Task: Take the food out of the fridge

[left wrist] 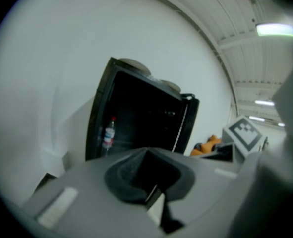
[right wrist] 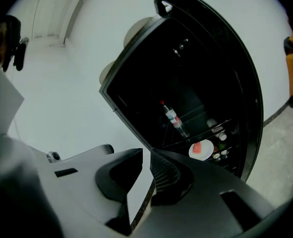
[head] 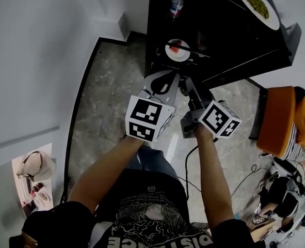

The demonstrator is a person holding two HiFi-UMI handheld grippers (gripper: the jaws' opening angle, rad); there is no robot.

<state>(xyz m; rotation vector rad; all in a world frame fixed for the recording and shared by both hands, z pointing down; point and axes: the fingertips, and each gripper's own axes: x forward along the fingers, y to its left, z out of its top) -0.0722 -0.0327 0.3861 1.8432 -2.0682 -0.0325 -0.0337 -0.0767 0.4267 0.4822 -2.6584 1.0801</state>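
Note:
The black fridge stands open in front of me. On a shelf inside sits a white plate with red food, also visible in the right gripper view. A clear bottle with a red cap stands on a higher shelf and shows in the gripper views too. My left gripper hangs short of the fridge front, jaws together and empty. Beside it, my right gripper shows a narrow gap between its jaws with nothing in it.
A plate of green food rests on top of the fridge. An orange chair stands to the right, with cables on the marble floor. A white shelf with a bag is at the lower left, along the wall.

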